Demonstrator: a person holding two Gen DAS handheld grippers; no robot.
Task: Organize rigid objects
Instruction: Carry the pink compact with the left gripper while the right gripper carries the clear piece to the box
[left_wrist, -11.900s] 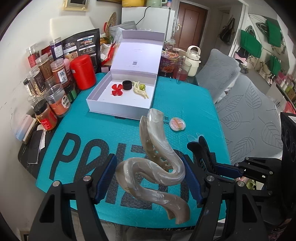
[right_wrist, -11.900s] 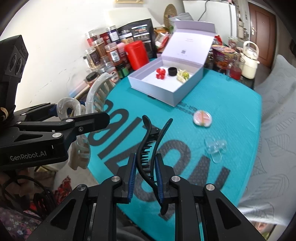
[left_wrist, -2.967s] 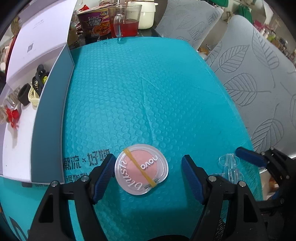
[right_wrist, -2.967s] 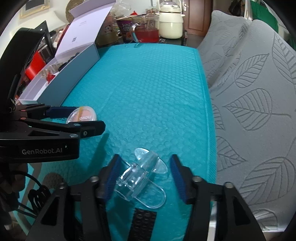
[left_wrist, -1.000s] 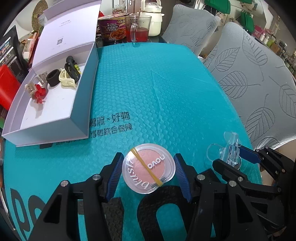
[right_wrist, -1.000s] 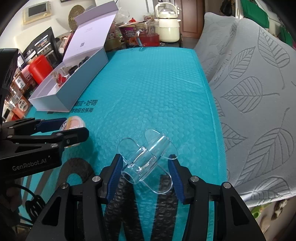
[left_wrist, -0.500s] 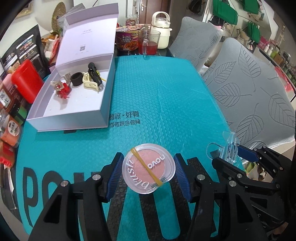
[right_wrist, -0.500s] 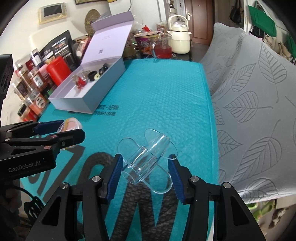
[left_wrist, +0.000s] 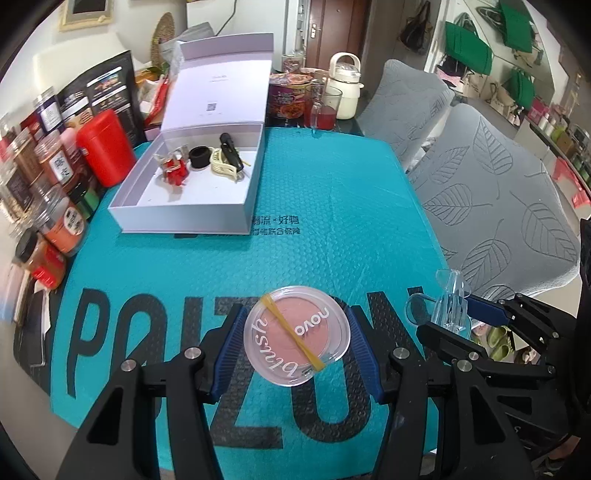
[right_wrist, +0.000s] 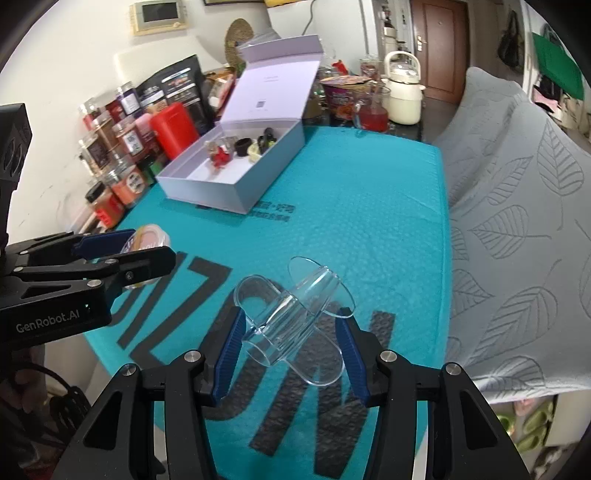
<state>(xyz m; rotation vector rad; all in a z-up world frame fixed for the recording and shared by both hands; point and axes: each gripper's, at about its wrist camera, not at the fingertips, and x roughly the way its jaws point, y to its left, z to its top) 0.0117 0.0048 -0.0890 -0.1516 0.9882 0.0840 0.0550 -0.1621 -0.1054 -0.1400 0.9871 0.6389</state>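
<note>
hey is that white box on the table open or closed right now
Open. The white box has its lid hinged back and standing upright behind it, and hair clips lie exposed inside on its floor, seen in both wrist views.

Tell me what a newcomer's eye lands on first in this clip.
The left gripper holds a round pink blush compact above the teal mat, and the right gripper clamps a clear plastic clip. Farther back, an open white box holds hair clips.

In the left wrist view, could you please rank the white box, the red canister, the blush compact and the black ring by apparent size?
1. white box
2. blush compact, enlarged by nearness to the camera
3. red canister
4. black ring
</note>
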